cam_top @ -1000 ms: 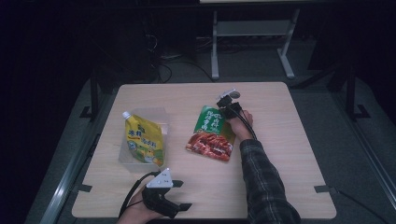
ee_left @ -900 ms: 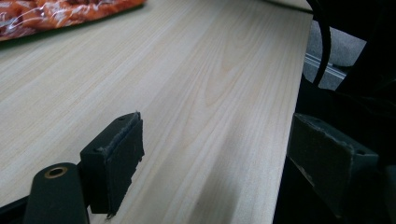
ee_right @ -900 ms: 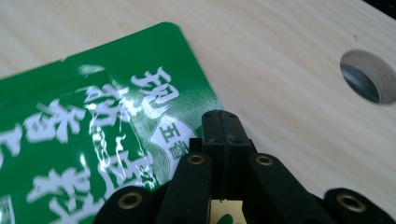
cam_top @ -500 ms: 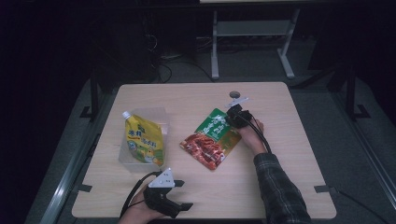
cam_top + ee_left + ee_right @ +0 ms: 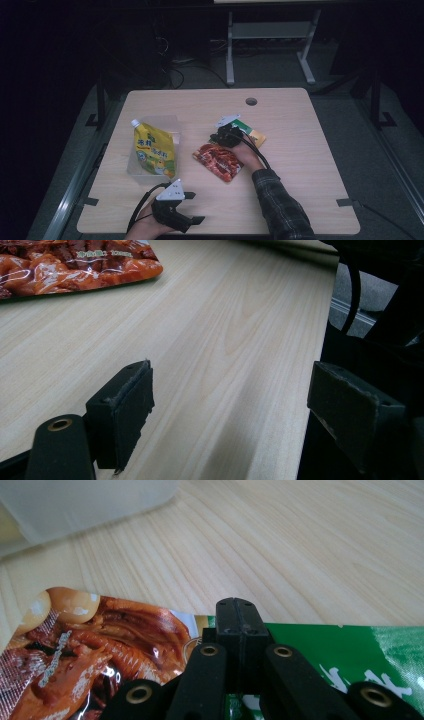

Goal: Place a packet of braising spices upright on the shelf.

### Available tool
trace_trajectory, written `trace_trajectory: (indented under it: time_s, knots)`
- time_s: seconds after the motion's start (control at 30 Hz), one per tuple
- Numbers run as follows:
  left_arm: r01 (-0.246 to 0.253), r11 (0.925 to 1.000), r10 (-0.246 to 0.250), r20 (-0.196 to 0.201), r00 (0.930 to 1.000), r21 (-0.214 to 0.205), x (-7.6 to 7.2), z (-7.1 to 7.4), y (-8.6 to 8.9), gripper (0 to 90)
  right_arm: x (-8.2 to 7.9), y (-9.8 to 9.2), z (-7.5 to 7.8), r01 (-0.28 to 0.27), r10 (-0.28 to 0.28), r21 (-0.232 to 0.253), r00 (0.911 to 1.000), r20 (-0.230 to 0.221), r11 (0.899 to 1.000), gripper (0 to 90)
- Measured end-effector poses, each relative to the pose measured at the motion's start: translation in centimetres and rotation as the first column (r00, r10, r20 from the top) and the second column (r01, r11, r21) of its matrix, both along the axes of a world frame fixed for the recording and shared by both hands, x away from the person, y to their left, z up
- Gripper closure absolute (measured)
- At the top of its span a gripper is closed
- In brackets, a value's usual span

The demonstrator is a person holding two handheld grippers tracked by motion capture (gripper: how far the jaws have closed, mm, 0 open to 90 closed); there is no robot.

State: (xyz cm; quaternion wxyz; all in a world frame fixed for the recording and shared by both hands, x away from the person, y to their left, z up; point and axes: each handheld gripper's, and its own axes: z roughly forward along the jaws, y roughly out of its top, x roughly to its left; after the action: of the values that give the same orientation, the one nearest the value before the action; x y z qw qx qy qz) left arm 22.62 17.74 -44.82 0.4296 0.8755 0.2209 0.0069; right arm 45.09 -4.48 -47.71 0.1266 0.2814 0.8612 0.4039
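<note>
A flat snack packet, red at one end and green at the other, lies at the table's middle. My right gripper rests low over its far edge with the hand on top of it. In the right gripper view the jaws are pressed together at the packet's edge, apparently pinching it. Near the front edge, the left gripper is held in a hand. Its jaws stand wide apart over bare wood. A corner of the red packet shows ahead of them.
A yellow spouted pouch lies in a clear plastic box on the left of the wooden table. A cable hole sits near the far edge. The box's wall is just beyond the right gripper.
The right gripper has swung left and toward me, and the packet has turned with it, its red end now pointing to the front. The left gripper has stayed put.
</note>
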Motion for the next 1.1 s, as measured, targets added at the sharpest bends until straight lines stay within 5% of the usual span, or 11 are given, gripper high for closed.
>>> trace_trajectory:
  time_s: [0.23, 0.6, 0.87, 1.0, 1.07, 1.1]
  knots:
    - [0.008, 0.9999, -0.008, -0.003, 1.0000, 0.010, 0.0, -0.1, -0.2, 18.0, -1.0, -1.0, -0.2, 0.028, -0.028, 0.011, 0.9992, -0.028, 1.000, 90.0]
    - [0.011, 0.9998, -0.011, 0.002, 0.9999, 0.019, -0.1, -0.2, -0.7, 18.0, -6.6, -3.5, -0.1, 0.145, -0.145, -0.003, 0.9894, -0.015, 0.989, 90.0]
    - [-0.004, 0.9998, 0.004, -0.008, 1.0000, 0.020, 0.3, -0.1, -1.3, 18.2, -9.1, -4.8, 0.2, 0.139, -0.140, -0.029, 0.9899, -0.023, 0.990, 88.6]
    - [-0.026, 0.9994, 0.026, 0.000, 0.9997, 0.023, 1.0, 0.4, -2.2, 19.8, -9.3, -5.7, 0.9, 0.134, -0.134, -0.024, 0.9909, -0.011, 0.991, 82.6]
    - [-0.038, 0.9991, 0.037, 0.012, 0.9992, 0.021, 1.6, 0.6, -2.8, 19.7, -9.3, -7.1, 1.9, 0.135, -0.135, -0.014, 0.9900, -0.040, 0.991, 67.8]
    - [-0.043, 0.9988, 0.043, 0.021, 0.9989, 0.024, 1.9, 0.7, -3.1, 19.7, -9.3, -7.1, 1.9, 0.135, -0.135, -0.014, 0.9900, -0.040, 0.991, 67.8]
